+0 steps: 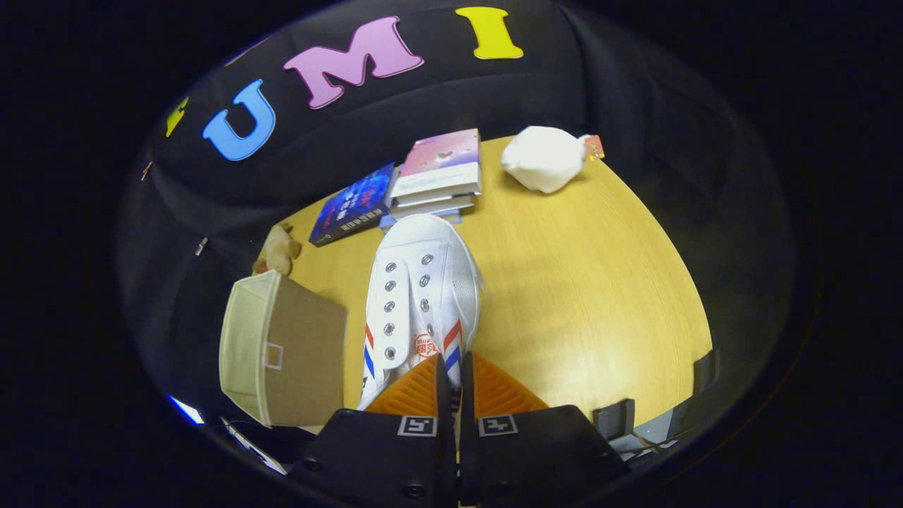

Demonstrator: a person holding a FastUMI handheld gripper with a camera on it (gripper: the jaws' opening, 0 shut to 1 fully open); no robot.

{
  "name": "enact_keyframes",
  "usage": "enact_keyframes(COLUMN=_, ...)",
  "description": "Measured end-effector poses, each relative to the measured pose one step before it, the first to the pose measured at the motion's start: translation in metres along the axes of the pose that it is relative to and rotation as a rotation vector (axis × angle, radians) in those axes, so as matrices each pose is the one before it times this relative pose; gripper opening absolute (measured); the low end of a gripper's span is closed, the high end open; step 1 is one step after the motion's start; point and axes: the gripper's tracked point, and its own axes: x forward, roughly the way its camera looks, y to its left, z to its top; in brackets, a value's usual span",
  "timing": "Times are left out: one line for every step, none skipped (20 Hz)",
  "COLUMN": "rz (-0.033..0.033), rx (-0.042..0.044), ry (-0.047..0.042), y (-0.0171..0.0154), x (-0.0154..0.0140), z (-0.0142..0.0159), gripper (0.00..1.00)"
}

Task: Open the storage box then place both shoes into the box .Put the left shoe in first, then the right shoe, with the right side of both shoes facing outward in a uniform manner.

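One smooth wooden table (600, 282) bears a boxy fabric storage box (282, 349), left of a white canvas shoe (420, 296) whose long axis points its toe away. Ribbed orange fingers (494, 391) of the gripper (453, 388) pinch its heel edge, nearly closed.

Light wooden table (600, 282), black cloth wall (635, 92) behind, stacked books (437, 176), possibly a white pouch (543, 159)

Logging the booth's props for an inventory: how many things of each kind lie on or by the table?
White shoe, pinched by the hand-held gripper: 1
Fabric storage box: 1
Books: 3 or more, stacked
White pouch: 1
Plush toy: 1
Total: at least 7
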Motion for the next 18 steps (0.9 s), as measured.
enact_keyframes(rz=0.01775, rx=0.00221, ry=-0.01049, y=0.02172, x=-0.00636, z=0.00414, gripper=0.06)
enact_keyframes(rz=0.02148, rx=0.00571, ry=-0.00839, y=0.02197, x=-0.0045, z=0.00372, gripper=0.06)
enact_keyframes(rz=0.02288, rx=0.00727, ry=-0.00541, y=0.02159, x=-0.00316, z=0.00298, gripper=0.06)
enact_keyframes(rz=0.02007, rx=0.01261, ry=-0.00399, y=0.01995, x=-0.00249, z=0.00135, gripper=0.06)
enact_keyframes(rz=0.01774, rx=0.0114, ry=-0.00068, y=0.02134, x=-0.00198, z=-0.00066, gripper=0.07)
enact_keyframes(rz=0.01753, rx=0.01166, ry=-0.00103, y=0.02168, x=-0.0012, z=-0.00461, gripper=0.06)
enact_keyframes(rz=0.01561, rx=0.0085, ry=0.0058, y=0.01861, x=0.00059, z=-0.0036, gripper=0.06)
enact_keyframes(rz=0.014, rx=0.00335, ry=0.00692, y=0.01696, x=0.00285, z=-0.00516, gripper=0.06)
enact_keyframes(rz=0.00908, rx=-0.00156, ry=0.01011, y=0.01489, x=0.00441, z=-0.00764, gripper=0.06)
enact_keyframes(rz=0.0021, rx=-0.00716, ry=0.01333, y=0.01209, x=0.00577, z=-0.00828, gripper=0.06)
enact_keyframes(rz=-0.00144, rx=-0.00857, ry=0.01515, y=0.01093, x=0.00579, z=-0.00935, gripper=0.06)
enact_keyframes(rz=-0.00164, rx=-0.00688, ry=0.01367, y=0.0097, x=0.00633, z=-0.0081, gripper=0.06)
enact_keyframes(rz=-0.00012, rx=-0.00911, ry=0.01452, y=0.00994, x=0.00759, z=-0.00881, gripper=0.06)
enact_keyframes(rz=-0.00299, rx=-0.00627, ry=0.01571, y=0.00787, x=0.00747, z=-0.00864, gripper=0.06)
enact_keyframes(rz=-0.00552, rx=-0.00785, ry=0.01235, y=0.00638, x=0.00729, z=-0.00692, gripper=0.06)
enact_keyframes(rz=-0.00952, rx=-0.01181, ry=0.00647, y=0.00439, x=0.00755, z=-0.0044, gripper=0.06)
enact_keyframes(rz=-0.01346, rx=-0.01276, ry=0.00768, y=0.00254, x=0.00836, z=-0.00369, gripper=0.06)
enact_keyframes(rz=-0.01524, rx=-0.01062, ry=0.0075, y=0.00137, x=0.00739, z=-0.00297, gripper=0.06)
